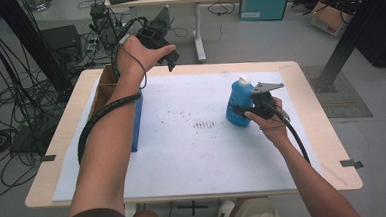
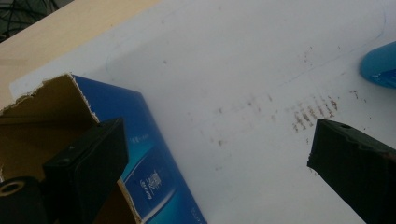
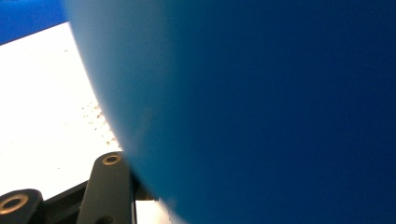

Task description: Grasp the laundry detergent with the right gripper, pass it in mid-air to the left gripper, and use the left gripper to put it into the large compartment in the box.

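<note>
Right gripper (image 1: 248,109): at about 3 o'clock on the worktop, black fingers clamped on the bottle's lower body; the far finger is hidden behind the bottle.
Blue plastic bottle with white cap (image 1: 239,102): upright on the white sheet, at 9 o'clock from the right hand; in the right gripper view its blurred blue wall (image 3: 261,112) hides nearly everything else.
White sheet covering the wooden worktop (image 1: 193,158): brown speck marks near its centre.
Blue-sided open cardboard box (image 1: 137,122): at 9 o'clock on the sheet, mostly hidden under the left forearm; torn rim and brown inside (image 2: 42,112) seen in the left gripper view.
Left gripper (image 1: 167,57): raised at about 11 o'clock, fingers (image 2: 91,163) spread wide, holding nothing.
</note>
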Available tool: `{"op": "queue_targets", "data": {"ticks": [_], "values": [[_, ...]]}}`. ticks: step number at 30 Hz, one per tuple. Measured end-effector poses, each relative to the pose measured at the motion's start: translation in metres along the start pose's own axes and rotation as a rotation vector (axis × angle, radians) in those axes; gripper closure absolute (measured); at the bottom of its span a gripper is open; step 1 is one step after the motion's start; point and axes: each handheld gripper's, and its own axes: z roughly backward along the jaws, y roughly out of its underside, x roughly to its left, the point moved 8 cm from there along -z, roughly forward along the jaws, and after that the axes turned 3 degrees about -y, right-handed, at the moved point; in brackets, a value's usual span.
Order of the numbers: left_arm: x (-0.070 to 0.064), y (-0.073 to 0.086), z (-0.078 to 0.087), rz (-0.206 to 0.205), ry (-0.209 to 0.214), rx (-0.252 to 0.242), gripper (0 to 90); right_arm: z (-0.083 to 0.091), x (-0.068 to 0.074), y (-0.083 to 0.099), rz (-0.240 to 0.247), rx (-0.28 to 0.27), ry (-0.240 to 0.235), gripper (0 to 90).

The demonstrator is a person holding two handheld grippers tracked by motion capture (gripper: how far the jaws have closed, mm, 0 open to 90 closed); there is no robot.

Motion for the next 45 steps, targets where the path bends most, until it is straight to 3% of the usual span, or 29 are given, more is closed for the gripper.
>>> {"op": "queue_targets", "data": {"ticks": [14,24,27,28,29,32,34,36,38,39,45], "values": [[-0.001,0.000,0.003,0.002,-0.006,-0.006,5.1,0.000,0.000,0.000,0.006,-0.004,0.001,43.2],[-0.006,0.003,0.006,-0.046,0.016,-0.018,5.2,0.000,0.000,-0.001,-0.007,0.003,0.002,43.9],[-0.010,0.004,0.011,-0.093,0.033,-0.026,5.2,0.001,0.002,-0.007,-0.014,0.004,-0.020,44.0],[-0.014,0.005,0.014,-0.130,0.040,-0.045,5.2,0.001,0.003,-0.010,-0.011,0.006,-0.024,44.0],[-0.014,0.005,0.014,-0.130,0.040,-0.045,5.2,0.001,0.003,-0.010,-0.011,0.006,-0.024,44.0],[-0.018,0.009,0.022,-0.219,0.051,-0.039,5.1,0.004,0.008,-0.023,-0.012,0.018,-0.047,43.9],[-0.019,0.009,0.025,-0.235,0.052,-0.043,5.0,0.005,0.010,-0.028,-0.015,0.028,-0.059,43.9],[-0.023,0.012,0.032,-0.292,0.049,-0.048,5.1,0.006,0.018,-0.040,-0.021,0.041,-0.084,43.9],[-0.024,0.013,0.034,-0.309,0.049,-0.053,5.1,0.006,0.022,-0.045,-0.021,0.044,-0.096,43.9],[-0.026,0.014,0.040,-0.349,0.048,-0.056,5.1,0.007,0.028,-0.053,-0.020,0.047,-0.111,43.9],[-0.032,0.018,0.052,-0.420,0.052,-0.072,5.0,0.008,0.043,-0.073,0.000,0.048,-0.168,43.8]]}}
